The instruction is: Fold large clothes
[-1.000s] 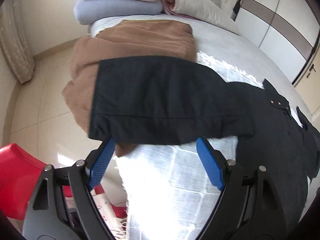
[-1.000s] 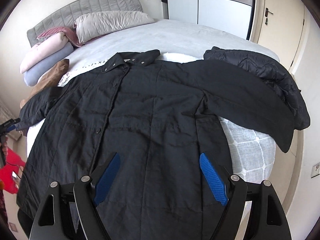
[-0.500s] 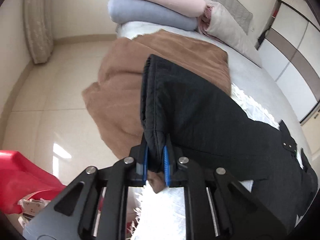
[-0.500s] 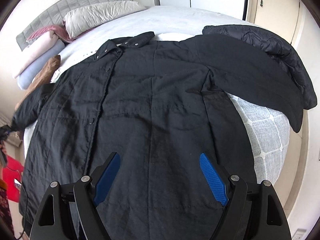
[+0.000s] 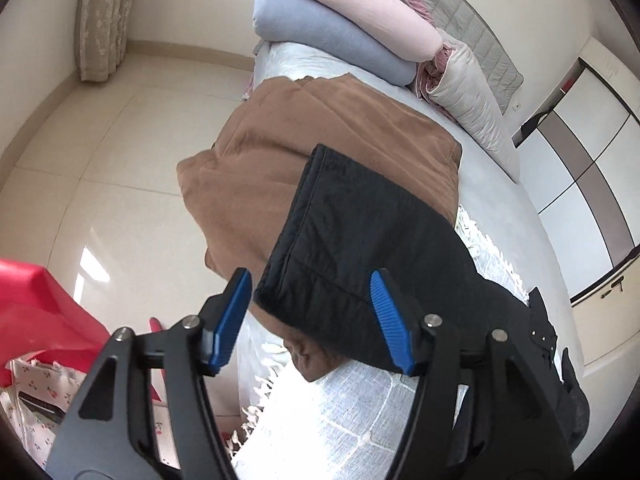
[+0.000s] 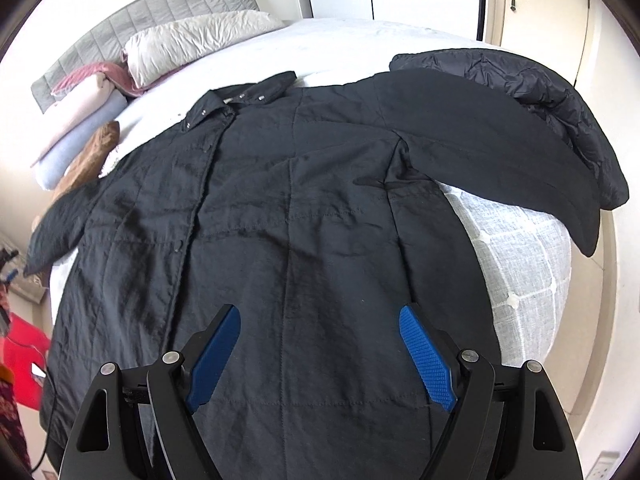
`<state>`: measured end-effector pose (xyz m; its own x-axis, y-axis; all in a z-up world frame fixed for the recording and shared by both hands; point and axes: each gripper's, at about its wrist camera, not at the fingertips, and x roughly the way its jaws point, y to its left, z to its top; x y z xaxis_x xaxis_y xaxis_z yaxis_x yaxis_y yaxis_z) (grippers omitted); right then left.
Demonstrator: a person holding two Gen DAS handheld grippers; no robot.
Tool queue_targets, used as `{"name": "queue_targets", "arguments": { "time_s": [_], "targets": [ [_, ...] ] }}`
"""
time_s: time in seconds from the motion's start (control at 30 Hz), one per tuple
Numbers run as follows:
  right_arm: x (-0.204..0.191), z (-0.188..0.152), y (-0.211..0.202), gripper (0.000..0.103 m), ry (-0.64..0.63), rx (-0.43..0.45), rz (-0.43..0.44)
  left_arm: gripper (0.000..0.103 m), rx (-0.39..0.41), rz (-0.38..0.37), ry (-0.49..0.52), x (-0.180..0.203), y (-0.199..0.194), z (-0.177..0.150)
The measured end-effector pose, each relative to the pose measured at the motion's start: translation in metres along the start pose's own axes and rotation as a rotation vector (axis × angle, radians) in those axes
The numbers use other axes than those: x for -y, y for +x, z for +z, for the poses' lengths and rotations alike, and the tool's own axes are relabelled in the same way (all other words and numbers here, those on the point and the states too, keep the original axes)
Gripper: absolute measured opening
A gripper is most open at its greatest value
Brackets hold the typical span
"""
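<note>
Coat (image 6: 304,216) spread flat, filling mid-frame. Left gripper (image 5: 310,314) spread wide, cuff (image 5: 320,280) between the pads, not pinched. Right gripper (image 6: 320,354) spread over the hem. Best pinch cuff squarely, then sweep inward.

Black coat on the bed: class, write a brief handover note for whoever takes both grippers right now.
Left gripper: jaws open, at the cuff of the coat's sleeve, which lies on the brown blanket.
Right gripper: jaws open, above the black coat, holding nothing.
Coat lies spread flat, buttoned side up, collar toward the pillows; other sleeve rests on a dark puffer jacket.
Done: laid out. Left: every fold.
</note>
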<state>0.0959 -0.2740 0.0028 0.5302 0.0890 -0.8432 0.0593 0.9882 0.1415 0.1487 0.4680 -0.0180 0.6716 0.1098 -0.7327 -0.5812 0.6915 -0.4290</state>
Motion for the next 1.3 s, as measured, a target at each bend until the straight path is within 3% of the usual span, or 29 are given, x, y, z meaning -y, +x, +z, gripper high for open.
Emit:
{"name": "queue_targets", "arguments": {
  "time_s": [0.13,0.23,0.27,0.37,0.5,0.7,0.87,1.03,1.13,1.2,1.23,1.3],
  "targets": [
    [-0.013,0.001,0.008,0.083,0.009,0.001,0.040,0.062,-0.045,0.018,-0.033,-0.006,0.017,-0.012],
    [-0.025,0.002,0.011,0.083,-0.001,-0.002,0.070,0.005,-0.009,-0.024,-0.077,-0.005,0.014,-0.015],
    [-0.028,0.002,0.011,0.083,-0.005,0.000,0.076,0.004,0.021,-0.057,-0.080,0.000,0.008,-0.014],
    [-0.037,0.006,0.010,0.083,-0.020,0.012,0.089,0.003,0.117,-0.118,0.036,0.038,-0.020,-0.007],
    [-0.044,0.013,0.010,0.083,-0.025,0.028,0.092,0.003,0.217,-0.289,0.156,0.109,-0.072,0.001],
    [-0.047,0.023,0.008,0.083,-0.012,0.055,0.124,0.003,0.245,-0.521,0.315,0.222,-0.131,-0.003],
    [-0.046,0.027,0.009,0.083,-0.007,0.059,0.137,0.003,0.189,-0.633,0.428,0.305,-0.149,-0.030],
    [-0.040,0.031,0.008,0.083,0.006,0.069,0.144,0.003,0.108,-0.684,0.540,0.370,-0.144,-0.073],
    [-0.036,0.033,0.008,0.083,0.013,0.073,0.142,0.004,0.007,-0.733,0.638,0.400,-0.135,-0.106],
    [-0.033,0.034,0.008,0.083,0.019,0.075,0.140,0.006,-0.112,-0.787,0.732,0.416,-0.126,-0.128],
    [-0.031,0.035,0.008,0.083,0.022,0.075,0.138,0.010,-0.124,-0.785,0.757,0.418,-0.124,-0.135],
    [-0.027,0.037,0.009,0.083,0.027,0.073,0.138,0.028,-0.088,-0.778,0.786,0.414,-0.127,-0.142]
  ]
}}
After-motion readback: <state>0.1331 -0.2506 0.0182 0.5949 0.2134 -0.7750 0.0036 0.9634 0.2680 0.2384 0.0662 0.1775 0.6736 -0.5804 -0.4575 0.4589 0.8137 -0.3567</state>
